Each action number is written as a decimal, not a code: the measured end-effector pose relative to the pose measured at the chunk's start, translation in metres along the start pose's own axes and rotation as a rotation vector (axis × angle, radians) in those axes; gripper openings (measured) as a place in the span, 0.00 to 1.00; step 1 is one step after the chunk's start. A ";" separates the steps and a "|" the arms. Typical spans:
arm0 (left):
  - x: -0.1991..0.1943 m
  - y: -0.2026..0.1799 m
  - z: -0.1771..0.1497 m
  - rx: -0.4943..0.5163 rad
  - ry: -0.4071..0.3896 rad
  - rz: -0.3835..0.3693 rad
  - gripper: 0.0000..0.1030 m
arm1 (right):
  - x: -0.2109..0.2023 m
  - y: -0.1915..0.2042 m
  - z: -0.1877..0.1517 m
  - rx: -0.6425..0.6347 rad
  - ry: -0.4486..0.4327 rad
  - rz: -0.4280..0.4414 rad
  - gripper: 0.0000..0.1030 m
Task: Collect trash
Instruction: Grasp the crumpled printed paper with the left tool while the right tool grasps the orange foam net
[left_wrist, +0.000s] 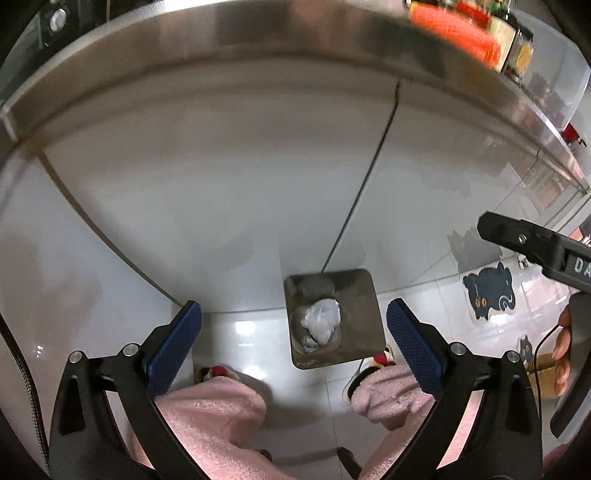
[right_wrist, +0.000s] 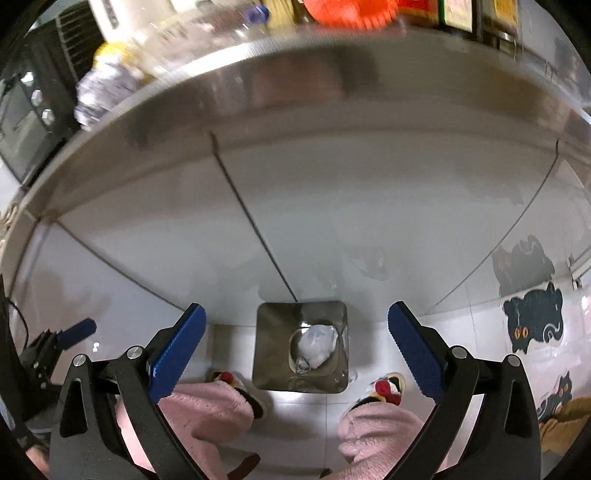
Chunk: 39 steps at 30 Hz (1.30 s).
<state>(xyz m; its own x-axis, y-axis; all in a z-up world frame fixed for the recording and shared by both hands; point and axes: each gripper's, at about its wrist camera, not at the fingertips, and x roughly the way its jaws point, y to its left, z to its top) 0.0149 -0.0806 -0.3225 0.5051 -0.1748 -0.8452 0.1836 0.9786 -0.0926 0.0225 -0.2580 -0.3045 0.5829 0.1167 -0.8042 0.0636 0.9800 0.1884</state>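
A square steel bin stands on the white tiled floor against the cabinet front, between the person's two slippers. In its round opening lies crumpled white trash, with a smaller grey scrap beside it, perhaps foil; blur makes it hard to say.

The left gripper points steeply down over the bin, its jaws spread wide with nothing between them. The right gripper is angled down the same way, jaws wide apart and empty; in the left view its black finger reaches in from the right edge, with a hand behind it. The gripper pads are blue and knurled on black frames.

Fluffy pink trouser legs fill the lower view. The steel surface curves overhead, carrying blurred bottles and an orange item. Dark cat stickers sit on the tiles to the right.
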 end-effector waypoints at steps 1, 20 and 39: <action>-0.008 0.002 0.003 -0.004 -0.005 -0.002 0.92 | -0.009 0.002 0.005 -0.008 -0.007 0.006 0.96; -0.102 0.013 0.120 0.025 -0.156 0.011 0.92 | -0.105 -0.012 0.134 0.013 -0.201 -0.029 0.96; -0.046 -0.005 0.192 0.080 -0.091 -0.002 0.89 | -0.041 -0.038 0.223 0.041 -0.138 -0.041 0.96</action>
<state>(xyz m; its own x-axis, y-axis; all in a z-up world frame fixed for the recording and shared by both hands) 0.1528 -0.0983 -0.1822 0.5783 -0.1897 -0.7934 0.2499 0.9670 -0.0491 0.1763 -0.3354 -0.1529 0.6850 0.0506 -0.7268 0.1214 0.9757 0.1823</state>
